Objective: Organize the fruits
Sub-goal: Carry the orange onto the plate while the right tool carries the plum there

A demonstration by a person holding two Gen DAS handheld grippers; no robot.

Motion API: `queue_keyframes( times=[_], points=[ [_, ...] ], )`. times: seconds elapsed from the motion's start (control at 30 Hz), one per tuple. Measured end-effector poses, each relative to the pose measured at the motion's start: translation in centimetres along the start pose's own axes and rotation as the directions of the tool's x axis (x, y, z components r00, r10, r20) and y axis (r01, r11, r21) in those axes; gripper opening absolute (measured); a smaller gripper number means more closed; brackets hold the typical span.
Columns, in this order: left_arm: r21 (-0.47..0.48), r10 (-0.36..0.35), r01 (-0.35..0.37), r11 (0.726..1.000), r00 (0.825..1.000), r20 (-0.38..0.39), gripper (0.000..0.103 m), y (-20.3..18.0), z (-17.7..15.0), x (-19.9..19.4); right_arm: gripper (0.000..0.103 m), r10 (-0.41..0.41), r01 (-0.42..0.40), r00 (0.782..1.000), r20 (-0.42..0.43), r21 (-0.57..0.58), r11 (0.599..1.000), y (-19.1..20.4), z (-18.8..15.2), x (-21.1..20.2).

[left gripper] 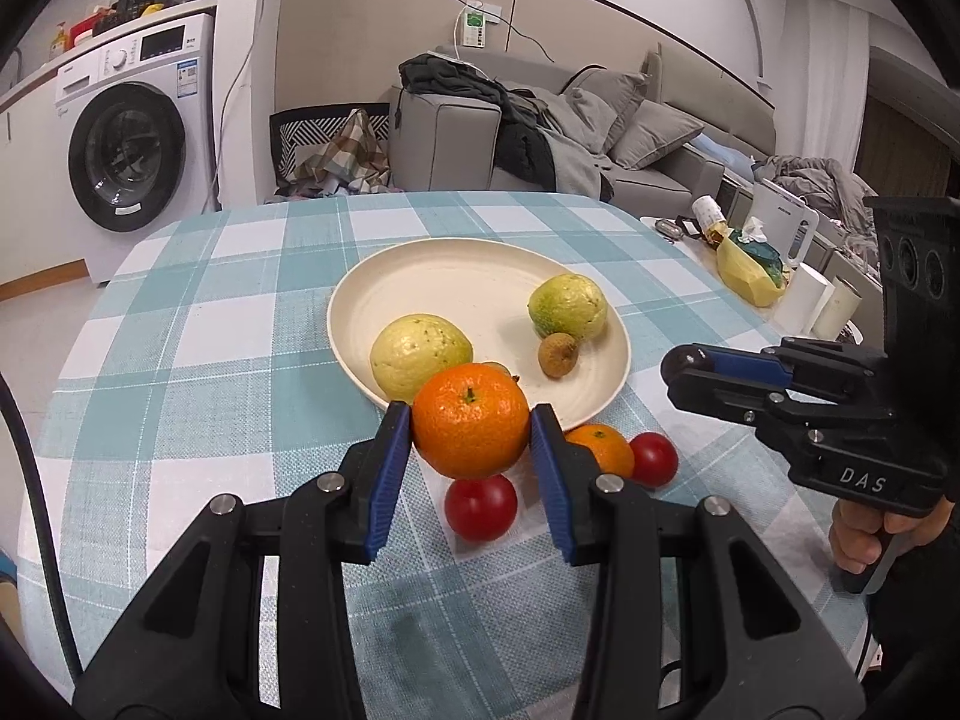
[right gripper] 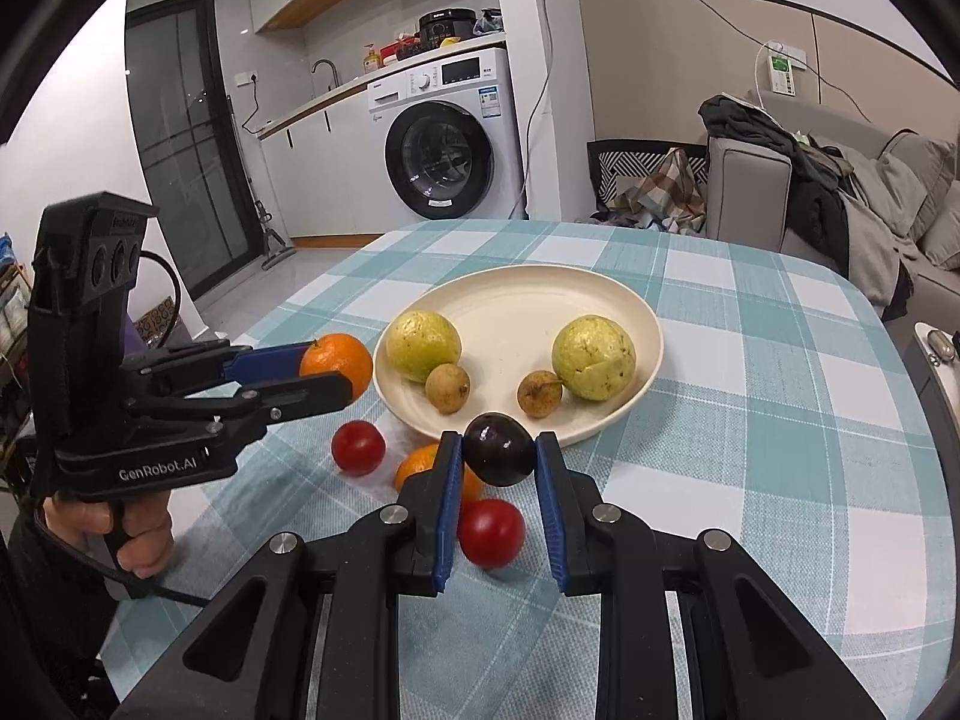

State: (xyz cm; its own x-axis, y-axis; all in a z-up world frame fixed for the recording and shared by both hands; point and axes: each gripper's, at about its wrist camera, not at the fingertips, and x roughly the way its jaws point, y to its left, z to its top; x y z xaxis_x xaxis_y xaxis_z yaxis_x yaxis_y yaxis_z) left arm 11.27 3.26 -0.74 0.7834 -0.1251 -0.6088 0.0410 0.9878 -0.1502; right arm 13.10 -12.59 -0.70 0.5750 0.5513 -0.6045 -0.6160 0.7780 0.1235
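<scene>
On the checked tablecloth, left claw grips an orange, right claw a plum.

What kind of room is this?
Probably a small home, with kitchen and living room together: a washing machine under a counter with a sink tap, a grey sofa, and a table with fruit.

The left gripper is held above the table, its blue pads pressed against an orange. The right gripper pinches a dark plum between its fingers. A bare hand grips the left handle.
</scene>
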Motion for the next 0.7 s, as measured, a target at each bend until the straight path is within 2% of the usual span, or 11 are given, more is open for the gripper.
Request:
queue_keyframes(
  times=[0.7],
  points=[
    [-0.003,0.027,-0.028,1.000,0.999,-0.030,0.037,0.8,1.0,3.0,0.025,-0.001,0.004,0.998,-0.055,0.046,0.999,-0.6,1.6,3.8]
  ],
)
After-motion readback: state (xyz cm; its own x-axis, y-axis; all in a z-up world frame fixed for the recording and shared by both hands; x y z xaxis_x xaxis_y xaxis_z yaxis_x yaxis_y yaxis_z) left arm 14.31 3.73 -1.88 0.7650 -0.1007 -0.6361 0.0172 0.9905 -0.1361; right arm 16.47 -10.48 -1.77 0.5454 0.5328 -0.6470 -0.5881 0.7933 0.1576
